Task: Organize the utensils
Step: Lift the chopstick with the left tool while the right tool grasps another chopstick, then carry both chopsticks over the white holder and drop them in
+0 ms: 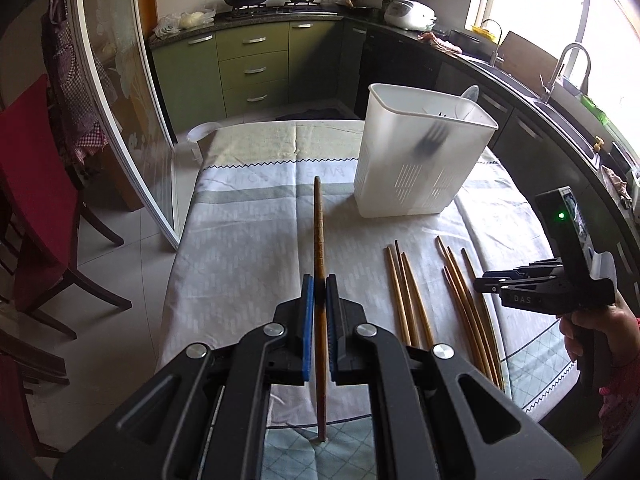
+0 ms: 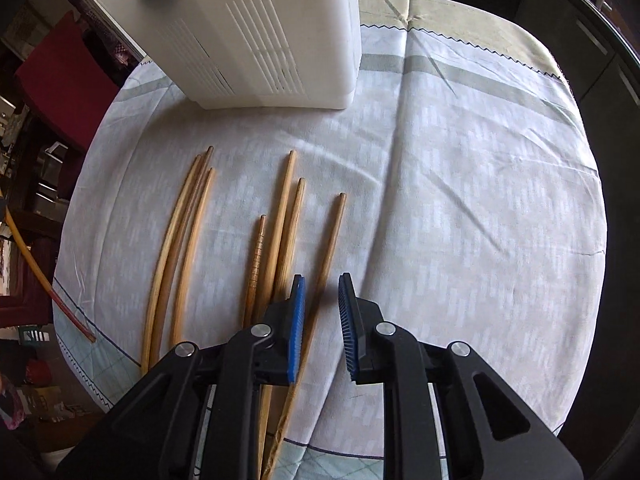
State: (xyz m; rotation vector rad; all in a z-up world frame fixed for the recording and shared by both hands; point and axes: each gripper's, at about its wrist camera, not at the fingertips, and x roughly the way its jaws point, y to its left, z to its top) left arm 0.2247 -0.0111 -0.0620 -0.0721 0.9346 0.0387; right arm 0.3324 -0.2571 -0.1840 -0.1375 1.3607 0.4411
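Chopsticks [image 2: 192, 248] before utensil holder [image 2: 256, 32]

The white utensil bin [image 1: 420, 160] stands upright toward the far side of the desk [image 1: 248, 248], blocking that corner. Loose chopsticks [image 2: 188, 248] lie in two clusters in front of it, with bare cloth between. Wide clear cloth lies right of them in the right wrist view.
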